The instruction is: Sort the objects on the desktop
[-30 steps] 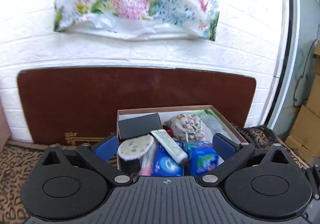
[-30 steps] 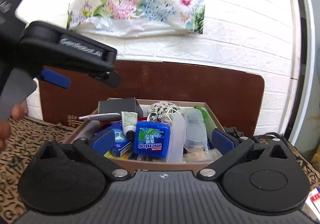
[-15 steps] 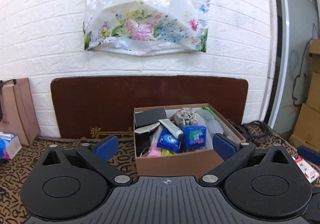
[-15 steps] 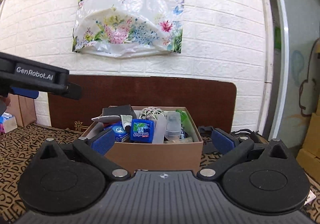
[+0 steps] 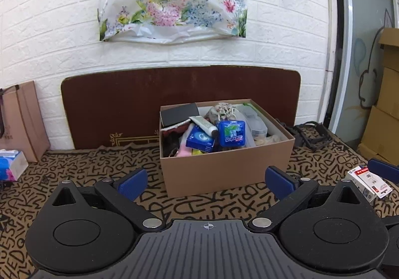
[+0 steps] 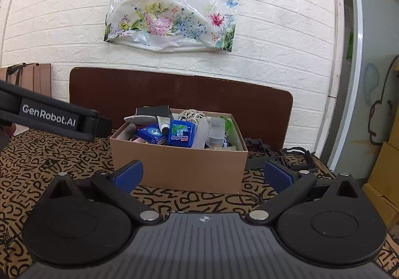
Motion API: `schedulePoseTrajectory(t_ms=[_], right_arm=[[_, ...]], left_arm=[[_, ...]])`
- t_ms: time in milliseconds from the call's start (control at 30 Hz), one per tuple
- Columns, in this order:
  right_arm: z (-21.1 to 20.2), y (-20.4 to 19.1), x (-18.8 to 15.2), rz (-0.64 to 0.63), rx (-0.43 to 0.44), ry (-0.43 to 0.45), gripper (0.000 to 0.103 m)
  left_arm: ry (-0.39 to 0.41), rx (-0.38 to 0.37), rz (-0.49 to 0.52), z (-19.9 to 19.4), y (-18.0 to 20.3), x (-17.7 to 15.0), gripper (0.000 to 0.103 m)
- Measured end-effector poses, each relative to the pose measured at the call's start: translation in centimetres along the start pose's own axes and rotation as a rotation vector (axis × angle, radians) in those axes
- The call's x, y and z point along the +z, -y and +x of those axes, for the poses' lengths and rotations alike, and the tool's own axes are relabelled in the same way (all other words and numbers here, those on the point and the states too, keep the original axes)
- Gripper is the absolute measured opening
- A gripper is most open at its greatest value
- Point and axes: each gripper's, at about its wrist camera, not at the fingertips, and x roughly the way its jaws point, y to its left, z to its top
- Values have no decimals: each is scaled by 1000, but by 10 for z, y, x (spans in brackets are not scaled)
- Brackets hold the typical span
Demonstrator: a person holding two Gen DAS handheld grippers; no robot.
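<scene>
Tan box; black-lettered tan cloth; blue-padded claws.

Letter-patterned brown cloth surface, open cardboard box resting on it ahead of the tongs, white carton lying to the right, tissue pack at far left, black frames beyond right.

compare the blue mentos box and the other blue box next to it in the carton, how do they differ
The mentos box stands nearly upright, green leaves on its face; the other blue box lies tilted, showing a white swirl. The mentos box has rounded corners, the other sharp edges. Both are blue and sit atop the pile in the cardboard carton.
</scene>
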Motion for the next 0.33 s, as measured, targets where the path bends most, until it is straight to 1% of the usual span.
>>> schedulePoseTrajectory(t_ms=[333], right_arm=[[8, -5, -6, -10, 25, -31, 103]], left_arm=[[-14, -8, -3, 3, 3, -2, 103]])
